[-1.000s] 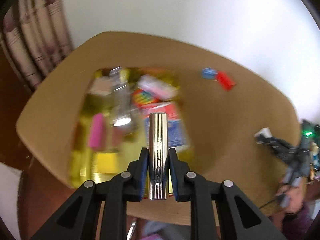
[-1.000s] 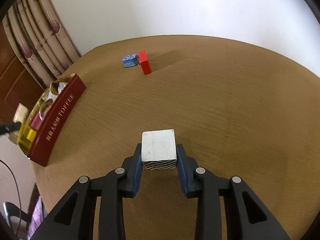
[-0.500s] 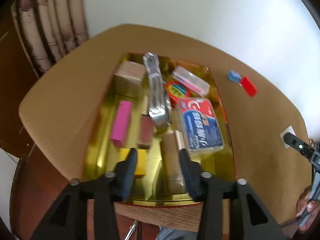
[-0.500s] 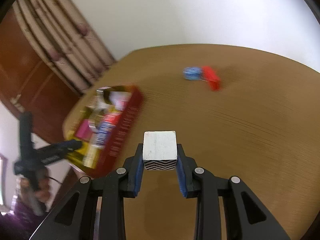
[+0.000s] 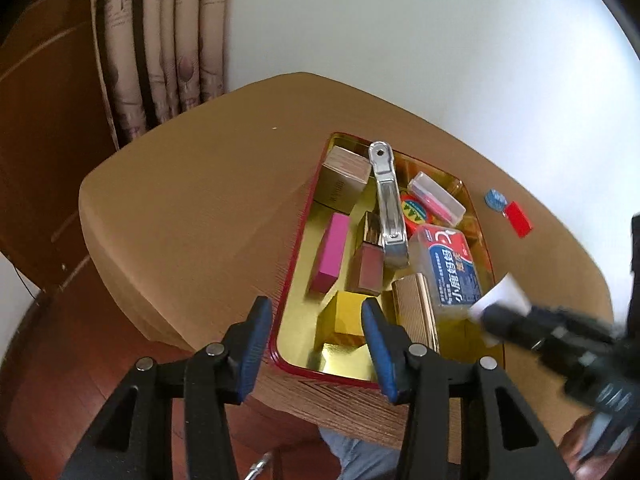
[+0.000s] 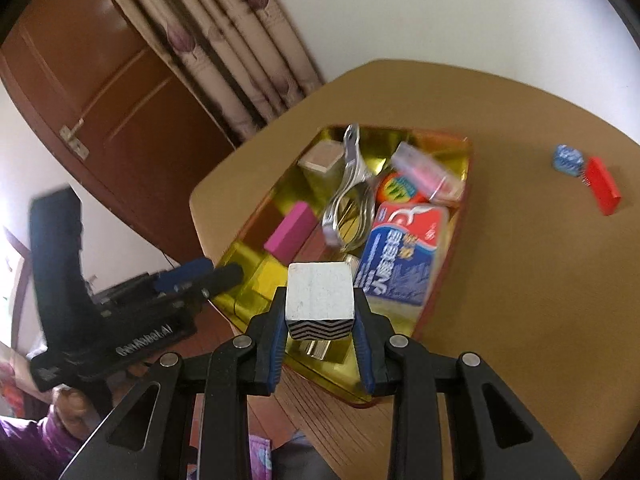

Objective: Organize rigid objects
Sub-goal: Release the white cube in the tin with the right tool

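Note:
A red tin with a gold inside (image 5: 298, 236) lies on the wooden table, holding several items. Among them is a ribbed gold case (image 5: 414, 312), lying free near the tin's front. My left gripper (image 5: 316, 312) hovers over the tin's near left corner. Its jaws are opening and nothing is between them. My right gripper (image 6: 320, 320) is shut on a white cube with a black zigzag side (image 6: 320, 296), held above the tin's (image 6: 452, 248) near end. In the left wrist view the right gripper (image 5: 520, 320) comes in blurred from the right.
In the tin lie a pink block (image 5: 330, 252), a silver clip (image 5: 388, 204), a blue and red box (image 5: 452, 264), a yellow block (image 5: 344, 316) and a brown box (image 5: 344, 180). A small blue tin (image 6: 567, 159) and a red block (image 6: 604, 190) sit on the table beyond. Curtain and door stand behind.
My left gripper let go of the ribbed gold case into the tin, opened and shifted left. My right gripper carried the white cube from the open table to above the tin.

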The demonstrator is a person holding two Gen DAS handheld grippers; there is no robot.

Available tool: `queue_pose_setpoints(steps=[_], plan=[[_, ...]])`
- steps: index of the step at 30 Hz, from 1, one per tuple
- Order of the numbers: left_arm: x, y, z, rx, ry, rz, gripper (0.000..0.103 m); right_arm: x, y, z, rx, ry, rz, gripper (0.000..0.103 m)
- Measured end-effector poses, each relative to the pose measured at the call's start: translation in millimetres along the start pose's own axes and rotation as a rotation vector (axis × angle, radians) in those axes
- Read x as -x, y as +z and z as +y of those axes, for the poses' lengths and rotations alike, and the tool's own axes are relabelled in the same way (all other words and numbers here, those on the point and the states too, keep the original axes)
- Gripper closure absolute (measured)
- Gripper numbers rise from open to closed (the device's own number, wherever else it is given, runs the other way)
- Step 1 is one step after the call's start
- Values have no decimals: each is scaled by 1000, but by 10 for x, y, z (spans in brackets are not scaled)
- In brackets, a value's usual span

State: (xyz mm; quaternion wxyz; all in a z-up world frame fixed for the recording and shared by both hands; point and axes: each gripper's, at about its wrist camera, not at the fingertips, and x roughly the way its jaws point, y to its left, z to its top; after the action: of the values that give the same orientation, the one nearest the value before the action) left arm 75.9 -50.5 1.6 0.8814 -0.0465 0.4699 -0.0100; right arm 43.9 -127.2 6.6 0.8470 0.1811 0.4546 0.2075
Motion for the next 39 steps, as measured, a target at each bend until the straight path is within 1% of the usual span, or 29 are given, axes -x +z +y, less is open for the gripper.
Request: queue_pose_setpoints(steps=[2, 6, 8, 11, 12, 14, 15, 17, 18, 19, 20, 21, 22, 23, 24, 26, 27, 29, 30, 32, 35, 37, 38, 39], plan=[[-24, 0, 26, 9, -12, 9, 56, -112, -8, 54, 20, -36, 15, 75], [-75, -14, 47, 17, -22, 25, 56, -199, -31, 94, 55, -95, 31, 75], [-74, -13, 45, 19, -25, 25, 56, -241, -43, 84, 53, -95, 36, 74], [-71, -18, 52, 26, -28, 24, 56, -265, -64, 86, 70, -126, 31, 73], [-70, -17, 53, 26, -27, 25, 56, -261, -65, 83, 67, -122, 29, 70], [-68, -20, 48, 26, -24, 23, 56, -216, -75, 57, 56, -115, 11, 56], [-71, -21, 43, 25, -22, 23, 56, -148, -88, 20, 45, -113, -15, 44], [-74, -26, 38, 27, -25, 25, 56, 22, -125, -107, 7, -103, -83, 34], [-75, -30, 37, 30, -24, 25, 56, 90, -145, -198, -21, -140, -112, 21], [-75, -32, 36, 32, -23, 24, 55, 171, -174, -310, -51, -165, -142, 18], [-76, -34, 38, 33, -23, 24, 55, 297, -224, -505, -109, -159, -189, 18], [-78, -37, 38, 35, -23, 22, 55, 385, -261, -678, -165, -150, -217, 18], [-79, -39, 40, 36, -23, 21, 55, 457, -309, -843, -213, -166, -233, 18], [-80, -41, 39, 37, -22, 19, 55, 521, -357, -1048, -253, -227, -236, 18], [-80, -44, 35, 37, -19, 19, 55, 549, -385, -1175, -258, -285, -238, 18], [-80, -50, 22, 31, -10, 18, 55, 581, -473, -1466, -255, -446, -228, 18], [-80, -53, 14, 26, -6, 16, 55, 585, -524, -1632, -268, -498, -217, 18], [-80, -58, -7, 16, 1, 17, 54, 583, -579, -1861, -296, -546, -204, 18], [-80, -60, -19, 11, 2, 19, 53, 571, -585, -1991, -311, -559, -196, 18], [-79, -59, -45, 5, -3, 28, 52, 555, -518, -2092, -320, -549, -197, 18], [-54, -35, -94, 3, -31, 45, 49, 456, -273, -2144, -234, -579, -207, 18], [37, -12, -125, 9, -53, 15, 48, 334, -75, -2215, -208, -531, -196, 19], [118, 0, -151, 1, -78, -18, 48, 287, 11, -2247, -197, -513, -196, 19], [168, 6, -170, -9, -75, -38, 48, 248, 101, -2278, -176, -498, -198, 19]])
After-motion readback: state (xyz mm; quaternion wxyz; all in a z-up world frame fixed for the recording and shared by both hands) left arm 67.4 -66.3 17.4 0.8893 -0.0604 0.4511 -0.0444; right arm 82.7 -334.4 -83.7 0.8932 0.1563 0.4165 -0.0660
